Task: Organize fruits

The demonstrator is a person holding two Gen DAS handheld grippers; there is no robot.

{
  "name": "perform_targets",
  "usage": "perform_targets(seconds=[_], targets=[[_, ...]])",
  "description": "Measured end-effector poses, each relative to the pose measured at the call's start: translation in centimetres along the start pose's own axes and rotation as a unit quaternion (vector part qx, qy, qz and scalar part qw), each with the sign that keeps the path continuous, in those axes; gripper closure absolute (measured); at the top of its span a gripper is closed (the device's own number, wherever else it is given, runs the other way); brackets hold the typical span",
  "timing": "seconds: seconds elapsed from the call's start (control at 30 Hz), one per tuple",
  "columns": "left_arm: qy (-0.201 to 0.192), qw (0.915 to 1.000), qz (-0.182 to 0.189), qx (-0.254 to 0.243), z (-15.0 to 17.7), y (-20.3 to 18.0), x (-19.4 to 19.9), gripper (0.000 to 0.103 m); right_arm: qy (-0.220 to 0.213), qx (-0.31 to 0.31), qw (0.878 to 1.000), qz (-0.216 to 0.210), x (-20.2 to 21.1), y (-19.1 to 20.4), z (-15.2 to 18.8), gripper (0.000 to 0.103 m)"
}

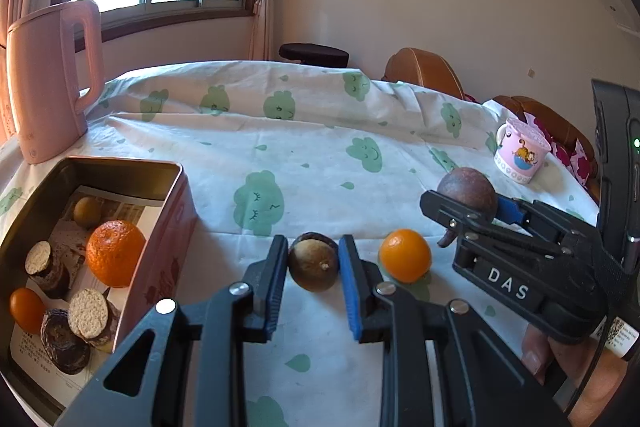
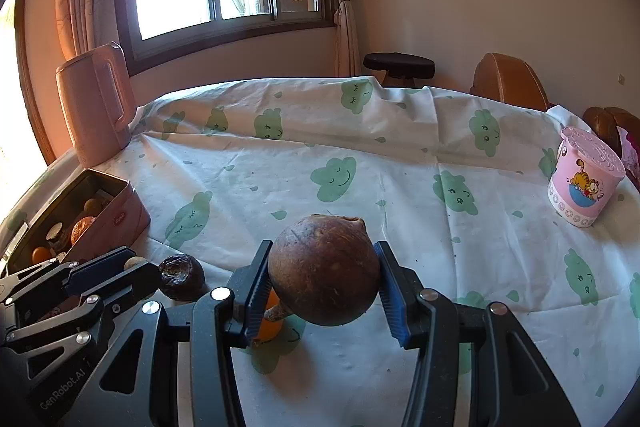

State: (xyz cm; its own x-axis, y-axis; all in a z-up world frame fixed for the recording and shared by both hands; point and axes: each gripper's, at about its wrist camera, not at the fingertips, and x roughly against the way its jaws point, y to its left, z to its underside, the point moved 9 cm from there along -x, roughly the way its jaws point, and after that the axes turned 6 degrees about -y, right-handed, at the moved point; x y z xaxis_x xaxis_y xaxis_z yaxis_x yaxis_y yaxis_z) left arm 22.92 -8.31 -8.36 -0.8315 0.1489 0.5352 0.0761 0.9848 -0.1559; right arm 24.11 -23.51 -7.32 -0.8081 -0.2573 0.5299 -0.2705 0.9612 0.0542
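Observation:
My left gripper (image 1: 313, 259) is shut on a small brown wrinkled fruit (image 1: 313, 261) just above the tablecloth; the same fruit shows in the right wrist view (image 2: 182, 277). My right gripper (image 2: 322, 281) is shut on a large round brown fruit (image 2: 324, 269), held off the table; it shows in the left wrist view too (image 1: 467, 193). A small orange (image 1: 405, 255) lies on the cloth between the grippers, partly hidden under the large fruit in the right wrist view (image 2: 267, 331). A pink tin box (image 1: 166, 227) at the left holds a big orange (image 1: 115, 253), a small orange and several other pieces.
A pink kettle (image 1: 52, 83) stands behind the box at the back left. A pink lidded cup (image 2: 582, 183) stands at the right edge of the table. The white cloth with green clouds (image 1: 304, 147) covers the table. Brown chairs stand behind it.

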Motion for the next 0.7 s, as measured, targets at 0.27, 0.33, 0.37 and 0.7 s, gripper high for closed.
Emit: perform_targets(seconds=[0.27, 0.33, 0.37, 0.7], targets=[[-0.014, 0.9999, -0.009, 0.004, -0.3, 0.3, 0.5, 0.076, -0.016, 0.003, 1.0, -0.001, 0.6, 0.2, -0.3, 0.052], [-0.018, 0.9998, -0.011, 0.002, -0.3, 0.3, 0.7, 0.076, -0.02, 0.004, 1.0, -0.002, 0.7, 0.2, -0.4, 0.052], [-0.021, 0.9997, -0.014, 0.001, -0.4, 0.3, 0.8, 0.076, -0.022, 0.004, 1.0, -0.002, 0.8, 0.2, -0.4, 0.052], [-0.043, 0.9986, -0.028, -0.014, -0.8, 0.1, 1.5, 0.076, -0.04, 0.004, 0.999, -0.003, 1.5, 0.2, -0.7, 0.052]])
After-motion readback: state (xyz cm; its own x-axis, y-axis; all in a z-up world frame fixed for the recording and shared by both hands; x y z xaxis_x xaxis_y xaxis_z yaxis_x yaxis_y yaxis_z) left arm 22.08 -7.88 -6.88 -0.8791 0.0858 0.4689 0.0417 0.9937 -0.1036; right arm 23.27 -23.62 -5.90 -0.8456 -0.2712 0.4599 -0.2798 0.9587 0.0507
